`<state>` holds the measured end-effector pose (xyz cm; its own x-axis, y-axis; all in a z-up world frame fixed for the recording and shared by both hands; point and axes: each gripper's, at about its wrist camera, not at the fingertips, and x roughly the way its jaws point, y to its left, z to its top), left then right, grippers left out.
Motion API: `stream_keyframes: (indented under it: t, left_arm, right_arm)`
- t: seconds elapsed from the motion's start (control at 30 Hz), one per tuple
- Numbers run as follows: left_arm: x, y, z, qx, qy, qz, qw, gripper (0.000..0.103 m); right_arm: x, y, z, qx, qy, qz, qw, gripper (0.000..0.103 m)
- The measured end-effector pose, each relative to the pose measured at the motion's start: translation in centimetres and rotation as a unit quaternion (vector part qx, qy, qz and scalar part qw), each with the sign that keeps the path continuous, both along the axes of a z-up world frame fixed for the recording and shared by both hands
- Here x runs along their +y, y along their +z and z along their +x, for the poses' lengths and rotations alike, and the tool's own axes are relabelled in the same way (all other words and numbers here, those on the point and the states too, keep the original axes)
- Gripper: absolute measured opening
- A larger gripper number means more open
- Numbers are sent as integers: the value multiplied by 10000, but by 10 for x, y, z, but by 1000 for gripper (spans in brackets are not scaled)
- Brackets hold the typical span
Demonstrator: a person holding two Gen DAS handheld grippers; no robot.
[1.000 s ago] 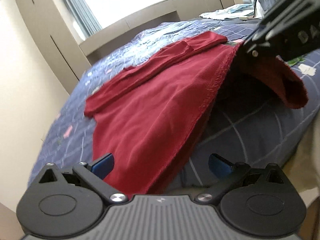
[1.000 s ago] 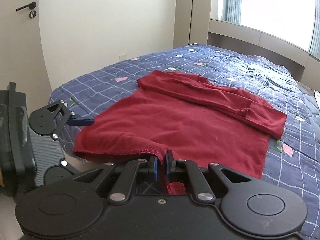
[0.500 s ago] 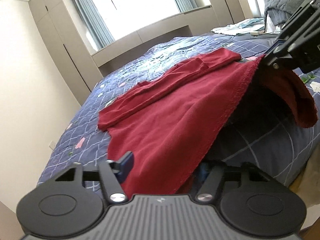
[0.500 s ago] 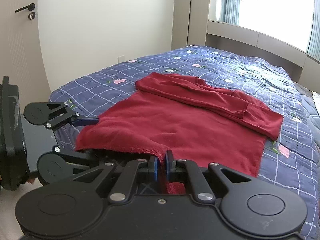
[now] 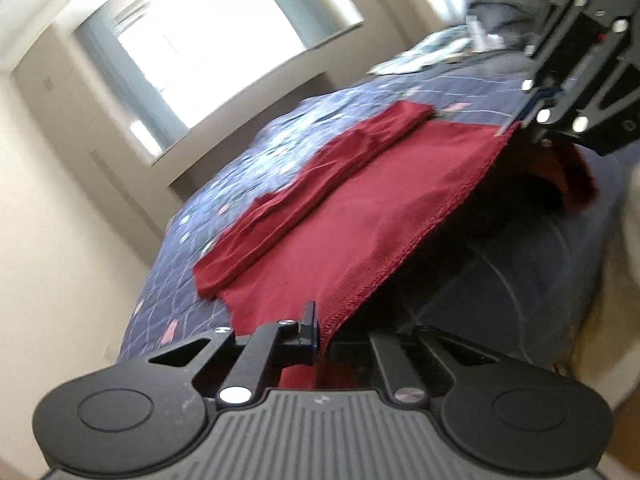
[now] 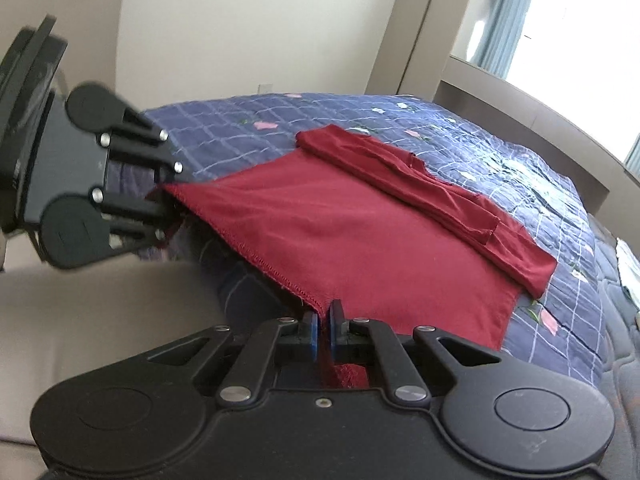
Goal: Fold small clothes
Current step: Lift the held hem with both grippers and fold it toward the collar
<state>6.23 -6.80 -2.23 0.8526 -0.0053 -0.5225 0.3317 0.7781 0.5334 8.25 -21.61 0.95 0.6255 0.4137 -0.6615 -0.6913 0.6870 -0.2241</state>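
Now both grippers (image 6: 323, 330) pinch red shirt's (image 6: 360, 236) hem; collar far.

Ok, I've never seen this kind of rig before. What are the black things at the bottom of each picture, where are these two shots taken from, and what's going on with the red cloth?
There is no robot here: a person holds a two-finger gripper in each hand, and each gripper carries a fisheye camera looking forward along its fingers. The black shape at the bottom of each picture is that camera's own gripper. One picture comes from the left gripper, the other from the right gripper; each also shows the other tool off to the side. A red shirt lies on a bed with a blue checked quilt, its sleeves folded across it. Both grippers are shut on the shirt's near hem, one at each corner, lifting that edge off the bed.
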Motion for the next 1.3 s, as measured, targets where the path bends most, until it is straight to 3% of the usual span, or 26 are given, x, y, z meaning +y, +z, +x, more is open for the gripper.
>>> stream_keyframes:
  t: [0.13, 0.23, 0.43, 0.57, 0.67, 0.97, 1.17, 1.3]
  left_arm:
    - [1, 5, -20, 55, -576, 422, 9974, 3]
    - [3, 11, -37, 272, -896, 561, 9940, 3]
    - [17, 32, -77, 937, -1510, 501, 9828, 3]
    - [25, 47, -65, 1267, -1489, 227, 9804, 3]
    - [33, 68, -39, 1501, -1429, -139, 9782, 4]
    - [38, 129, 59, 1671, -1452, -362, 9745, 4]
    - [47, 135, 167, 2141, -1296, -661, 9659, 5]
    - [56, 118, 241, 2639, -1175, -944, 9527, 5]
  right_arm:
    - [-4, 1, -20, 215, 184, -97, 9996, 4]
    - [-7, 6, -38, 708, 366, -84, 9968, 4]
    - [-13, 31, -55, 1325, 697, -19, 9887, 5]
    - [-15, 50, -37, 1465, 712, 165, 9865, 5]
    - [-17, 68, -14, 1461, 761, 203, 9861, 5]
    - [-20, 126, 100, 874, 638, 108, 9941, 6]
    - [-12, 122, 191, 960, 564, 10, 9938, 7]
    - [-6, 101, 249, 1081, 522, 6, 9928, 7]
